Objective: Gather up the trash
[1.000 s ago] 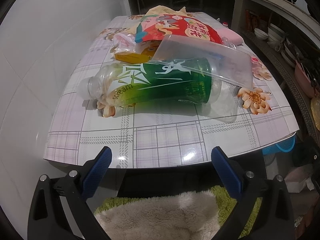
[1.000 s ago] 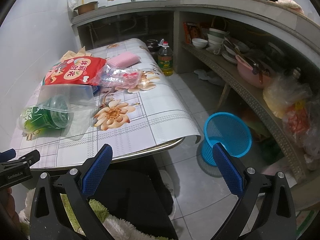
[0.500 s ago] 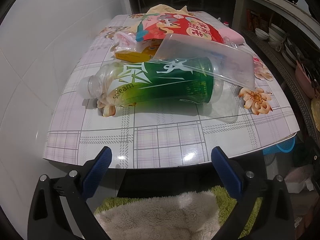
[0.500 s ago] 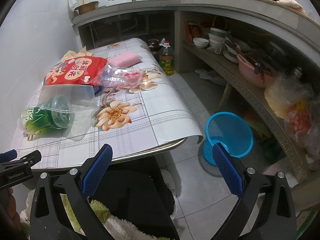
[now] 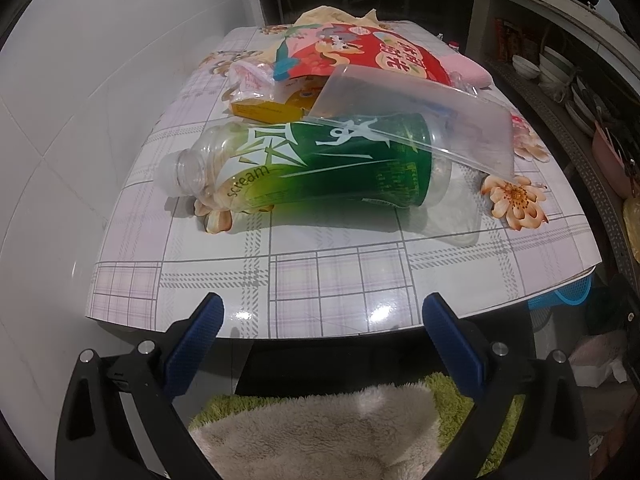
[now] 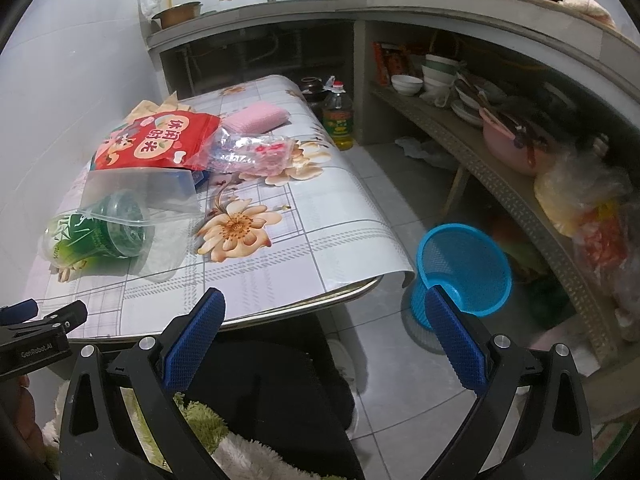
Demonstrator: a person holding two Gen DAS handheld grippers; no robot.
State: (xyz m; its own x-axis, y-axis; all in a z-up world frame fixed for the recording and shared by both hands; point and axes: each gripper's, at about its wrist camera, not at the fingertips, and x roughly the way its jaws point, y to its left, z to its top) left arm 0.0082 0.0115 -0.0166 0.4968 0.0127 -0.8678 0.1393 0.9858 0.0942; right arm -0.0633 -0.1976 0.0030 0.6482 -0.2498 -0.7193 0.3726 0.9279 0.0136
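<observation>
Left gripper (image 5: 322, 320) wide open, nothing between the blue pads, hanging at the near edge of the table (image 5: 320, 280), short of the trash. Right gripper (image 6: 324, 316) also fully spread and holding nothing, off the table's near right corner, over the floor. Nearest trash: empty green-label plastic bottle (image 5: 320, 168) lying on its side, uncapped neck toward the wall on the left, base toward the right. A clear zip bag (image 5: 420, 116) is draped over the bottle's base end, touching it. Just behind the bottle: a yellow carton (image 5: 266, 110) with a crumpled clear wrapper (image 5: 250, 76) on it. Behind those, a red snack bag (image 5: 372, 54) leaning over the carton, then a pink sponge-like pad (image 6: 256, 118) at the far right. Right view shows a clear bag with pink contents (image 6: 250, 152) beside the snack bag. Blue mesh wastebasket (image 6: 464, 268) stands on the floor just off the table's right corner, apart from all the trash.
</observation>
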